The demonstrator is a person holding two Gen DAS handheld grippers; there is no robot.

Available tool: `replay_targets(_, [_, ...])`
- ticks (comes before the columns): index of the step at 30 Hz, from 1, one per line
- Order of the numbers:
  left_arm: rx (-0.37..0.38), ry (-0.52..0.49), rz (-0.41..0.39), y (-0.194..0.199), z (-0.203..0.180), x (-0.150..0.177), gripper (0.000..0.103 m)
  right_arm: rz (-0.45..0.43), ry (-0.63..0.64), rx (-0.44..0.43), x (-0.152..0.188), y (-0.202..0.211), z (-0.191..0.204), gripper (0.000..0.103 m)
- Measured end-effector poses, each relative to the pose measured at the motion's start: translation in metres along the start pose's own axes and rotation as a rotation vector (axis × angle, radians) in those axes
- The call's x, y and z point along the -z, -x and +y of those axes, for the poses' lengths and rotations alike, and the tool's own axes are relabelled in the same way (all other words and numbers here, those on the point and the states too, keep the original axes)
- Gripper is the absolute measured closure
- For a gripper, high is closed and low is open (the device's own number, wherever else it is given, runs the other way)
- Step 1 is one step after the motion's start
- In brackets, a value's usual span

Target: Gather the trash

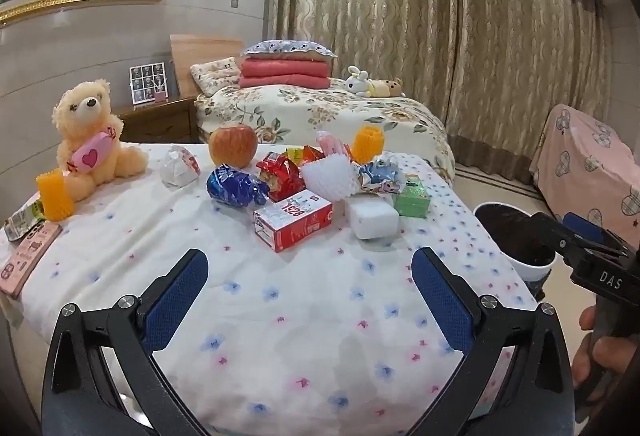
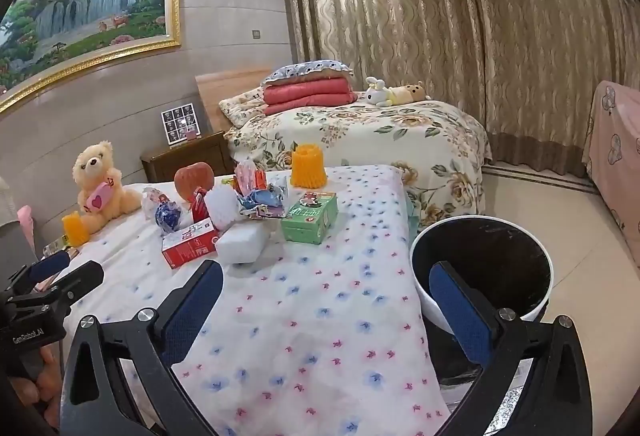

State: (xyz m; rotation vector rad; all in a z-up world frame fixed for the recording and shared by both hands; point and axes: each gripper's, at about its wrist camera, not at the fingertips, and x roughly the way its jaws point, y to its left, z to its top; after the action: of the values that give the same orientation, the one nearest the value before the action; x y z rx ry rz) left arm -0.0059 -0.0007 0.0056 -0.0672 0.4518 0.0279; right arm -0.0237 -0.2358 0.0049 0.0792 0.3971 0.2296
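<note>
Right wrist view: my right tool (image 2: pixel 324 296) and left tool (image 1: pixel 308 292) hang spread wide over bare cloth at the table's (image 2: pixel 320 336) near edge, bin (image 2: pixel 480 268) alongside.

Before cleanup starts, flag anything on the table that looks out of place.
Crumpled wrappers, a blue one and a red one, lie heaped mid-table with a tipped red carton and a green box. The apple among them looks intact, not trash.

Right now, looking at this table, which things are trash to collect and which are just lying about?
For the job:
- red carton
- green box
- blue wrapper
- white foam net
- bin

Just lying about:
- teddy bear
- apple
- bed
- painting

Both grippers are open and empty.
</note>
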Motion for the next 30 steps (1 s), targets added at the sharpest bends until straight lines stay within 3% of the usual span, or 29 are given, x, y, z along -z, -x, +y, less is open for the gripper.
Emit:
replay_targets(15, [0.003, 0.005, 0.010, -0.004, 0.000, 0.002, 0.000, 0.023, 0.000, -0.010, -0.007, -0.040, 0.001, 0.000])
replay_targets(30, [0.005, 0.008, 0.012, -0.004, 0.000, 0.002, 0.000, 0.035, 0.001, -0.018, -0.006, -0.044, 0.004, 0.000])
